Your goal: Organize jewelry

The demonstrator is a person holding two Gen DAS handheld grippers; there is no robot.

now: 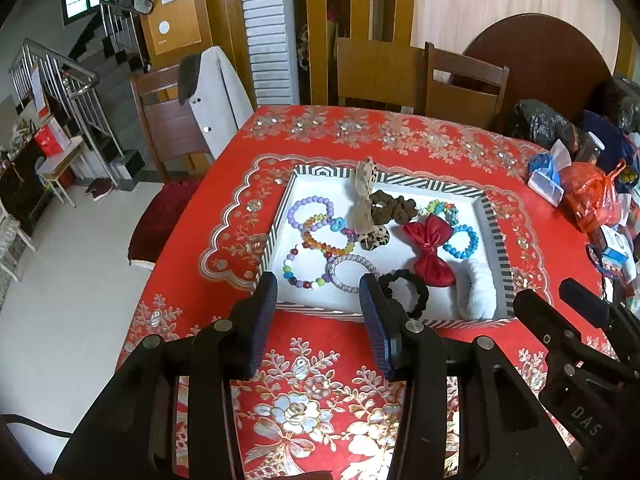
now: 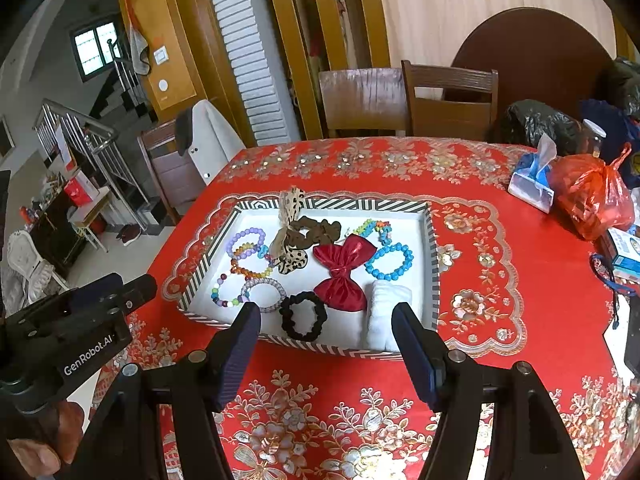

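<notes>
Red floral cloth (image 1: 316, 360) carries a striped tray (image 1: 496, 236) of bracelets (image 1: 312, 210), scrunchies and a bow (image 2: 342, 270); left gripper (image 1: 318, 292) and right gripper (image 2: 326, 318) hover before it, jaws apart, empty.

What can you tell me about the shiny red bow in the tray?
The red bow looks like glossy satin, gathered tight at a pinched middle so two puffy wings fan out. It lies flat and slanted on the white floor of the striped tray, near its middle. Its lower wing sits right beside the white cloth roll and the black scrunchie. Nothing grips it.
</notes>
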